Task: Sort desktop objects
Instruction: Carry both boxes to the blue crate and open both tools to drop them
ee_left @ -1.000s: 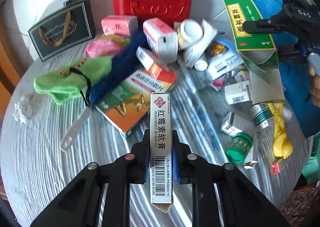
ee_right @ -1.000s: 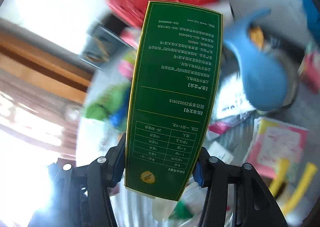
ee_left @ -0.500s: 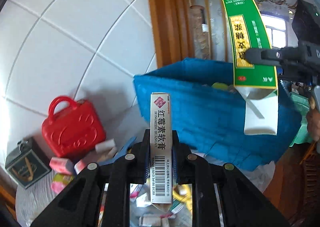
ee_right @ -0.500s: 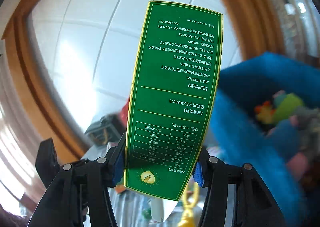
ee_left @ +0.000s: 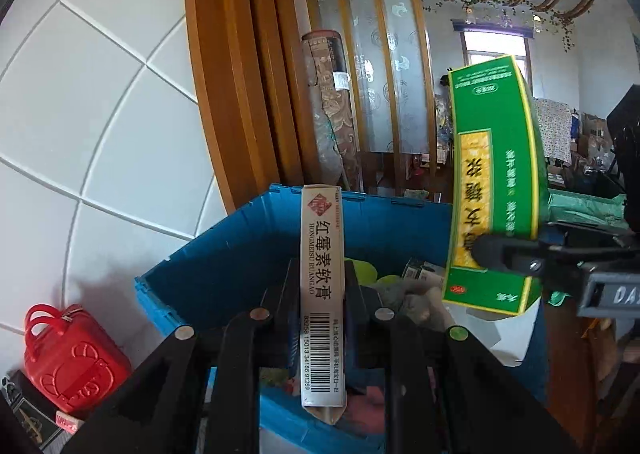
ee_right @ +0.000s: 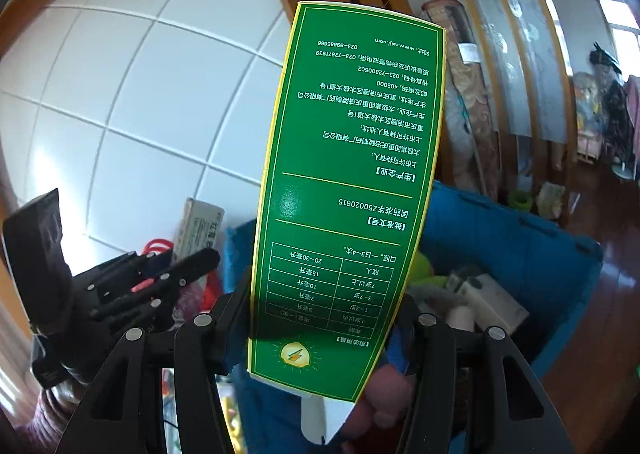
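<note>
My left gripper (ee_left: 322,294) is shut on a slim white ointment box (ee_left: 322,266) with red characters and a barcode, held upright over the near wall of a blue bin (ee_left: 224,266). My right gripper (ee_right: 324,306) is shut on a tall green medicine box (ee_right: 352,173), upright, its bottom flap hanging open. In the left wrist view that green box (ee_left: 494,181) hangs above the bin's right side. The right wrist view shows the left gripper (ee_right: 200,254) with the white box (ee_right: 198,225) at lower left, and the blue bin (ee_right: 520,254) beneath.
The bin holds soft toys, a yellow-green ball (ee_right: 424,266) and a white carton (ee_right: 492,302). A red carry case (ee_left: 72,358) sits low at the left by the white tiled wall (ee_left: 100,113). Wooden slats (ee_left: 248,73) and a rolled rug (ee_left: 332,105) stand behind the bin.
Both grippers have risen from the cluttered table and swung toward the blue bin with their boxes still held. The bin's inside now shows below them; the table has dropped out of sight.
</note>
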`<state>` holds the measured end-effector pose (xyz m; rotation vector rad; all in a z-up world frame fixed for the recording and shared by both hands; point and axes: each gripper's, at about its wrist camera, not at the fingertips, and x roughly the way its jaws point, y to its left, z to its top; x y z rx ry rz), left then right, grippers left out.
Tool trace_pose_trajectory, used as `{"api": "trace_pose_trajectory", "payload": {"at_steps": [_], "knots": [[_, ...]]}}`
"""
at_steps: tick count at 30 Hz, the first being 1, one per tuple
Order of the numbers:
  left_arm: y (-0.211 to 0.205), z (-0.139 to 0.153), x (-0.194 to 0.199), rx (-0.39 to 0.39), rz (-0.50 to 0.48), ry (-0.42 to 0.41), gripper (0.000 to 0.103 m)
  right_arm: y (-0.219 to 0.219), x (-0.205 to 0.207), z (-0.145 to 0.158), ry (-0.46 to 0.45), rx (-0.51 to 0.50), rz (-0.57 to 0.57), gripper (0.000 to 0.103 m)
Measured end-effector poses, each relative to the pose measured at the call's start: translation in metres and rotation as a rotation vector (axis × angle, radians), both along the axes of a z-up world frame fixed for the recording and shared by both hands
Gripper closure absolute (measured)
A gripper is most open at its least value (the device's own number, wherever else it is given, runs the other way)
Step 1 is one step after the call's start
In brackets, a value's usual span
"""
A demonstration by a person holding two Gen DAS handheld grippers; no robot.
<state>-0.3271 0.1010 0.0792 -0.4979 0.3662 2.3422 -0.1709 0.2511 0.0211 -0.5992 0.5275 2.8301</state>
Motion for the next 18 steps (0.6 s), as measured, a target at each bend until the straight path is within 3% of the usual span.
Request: {"api": "trace_pose_trajectory", "payload": {"at_steps": [4, 6, 8, 10, 12, 18], "knots": [[0.028, 0.002, -0.01, -0.04, 0.041, -0.007, 0.084, 0.039, -0.024, -0.003, -0.098, -0.011, 0.007, 0.038], [0.033, 0.002, -0.013, -0.047, 0.08, -0.004, 0.067, 0.048, -0.023, 0.003, -0.082, -0.006, -0.02, 0.023], [0.035, 0.002, -0.014, -0.034, 0.128, 0.016, 0.021, 0.052, -0.02, 0.007, -0.056, 0.005, -0.027, 0.02], [0.034, 0.003, -0.007, -0.016, 0.176, 0.045, 0.005, 0.062, -0.02, 0.013, -0.035, 0.008, -0.038, 0.015], [0.033, 0.007, -0.006, -0.012, 0.211, 0.063, 0.001, 0.07, -0.018, 0.015, -0.019, -0.011, -0.024, 0.015], [0.028, 0.006, -0.014, -0.032, 0.281, 0.066, 0.001, 0.069, -0.015, 0.014, 0.002, -0.046, 0.035, 0.015]]}}
